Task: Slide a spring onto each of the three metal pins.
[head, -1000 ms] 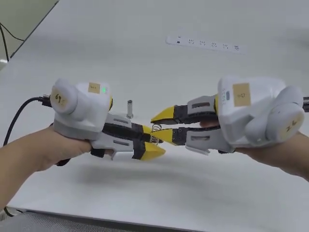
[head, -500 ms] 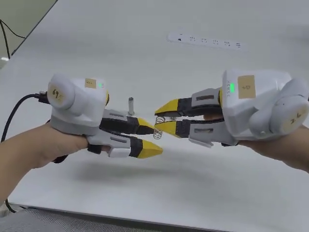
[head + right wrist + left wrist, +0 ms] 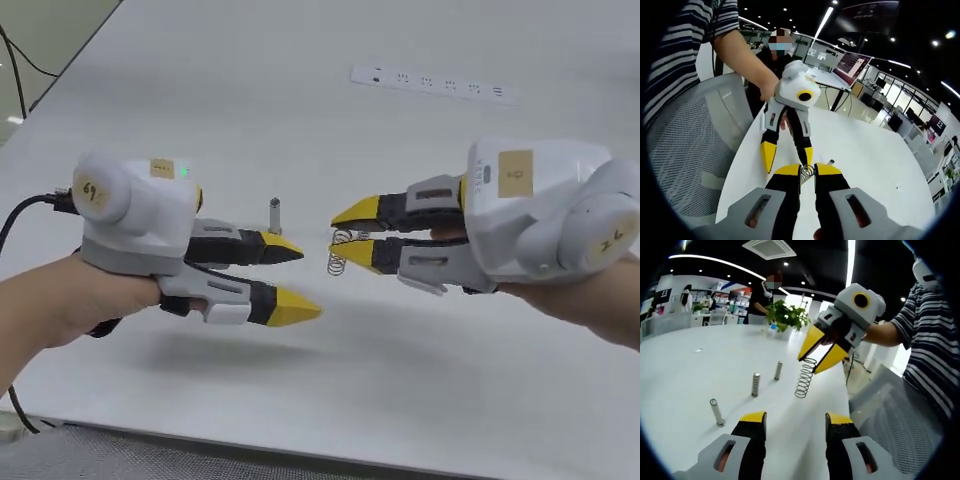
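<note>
My right gripper [image 3: 335,233] is shut on one end of a small wire spring [image 3: 338,258], which hangs free below its yellow tips above the white table. My left gripper [image 3: 310,281] faces it from the left, open and holding nothing, a short gap away. One metal pin [image 3: 274,212] stands upright behind the left gripper's upper jaw. In the left gripper view my own jaws [image 3: 796,417] stand apart, and the spring [image 3: 804,380] dangles from the right gripper [image 3: 807,365]. Three pins stand in a row: a bare near one [image 3: 716,411], a coiled-looking middle one [image 3: 756,384], a far one [image 3: 778,370].
A white power strip [image 3: 435,85] lies at the far side of the table. A black cable [image 3: 22,225] trails off the left gripper. The table's front edge [image 3: 250,445] runs just below the hands. A mesh chair [image 3: 890,405] sits beside the table.
My left gripper has drawn back to the left, away from the spring, and its jaws have spread wider. The spring stays in the right gripper, which has risen slightly.
</note>
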The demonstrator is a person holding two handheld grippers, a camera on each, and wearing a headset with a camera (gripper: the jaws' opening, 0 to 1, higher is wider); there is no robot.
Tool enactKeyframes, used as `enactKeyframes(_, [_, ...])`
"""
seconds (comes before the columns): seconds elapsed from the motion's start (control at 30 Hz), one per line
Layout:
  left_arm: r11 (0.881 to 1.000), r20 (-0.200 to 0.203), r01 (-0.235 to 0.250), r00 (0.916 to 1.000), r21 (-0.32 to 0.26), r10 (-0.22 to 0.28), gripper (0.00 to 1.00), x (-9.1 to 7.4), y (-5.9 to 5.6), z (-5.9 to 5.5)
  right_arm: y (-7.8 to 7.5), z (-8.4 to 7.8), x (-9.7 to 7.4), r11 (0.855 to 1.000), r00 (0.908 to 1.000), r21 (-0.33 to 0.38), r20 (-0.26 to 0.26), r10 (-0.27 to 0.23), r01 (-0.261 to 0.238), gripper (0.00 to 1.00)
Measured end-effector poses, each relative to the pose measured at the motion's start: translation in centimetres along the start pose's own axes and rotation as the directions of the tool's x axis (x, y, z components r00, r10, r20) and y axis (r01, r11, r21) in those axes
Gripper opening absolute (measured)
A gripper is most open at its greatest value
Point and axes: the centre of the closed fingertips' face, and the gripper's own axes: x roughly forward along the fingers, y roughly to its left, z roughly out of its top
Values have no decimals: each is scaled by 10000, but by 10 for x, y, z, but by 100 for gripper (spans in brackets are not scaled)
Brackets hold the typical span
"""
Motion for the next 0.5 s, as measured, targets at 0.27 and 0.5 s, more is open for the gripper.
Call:
enactKeyframes(0.27, [9987, 229, -512, 9984, -70, 513, 57, -17, 10, 1, -3, -2, -1, 9999, 9999, 37, -20, -153, 154, 7])
enactKeyframes(0.5, [9952, 320, -915, 9952, -336, 926, 67, -31, 18, -5, -6, -2, -1, 9997, 9997, 8, -66, -228, 228, 7])
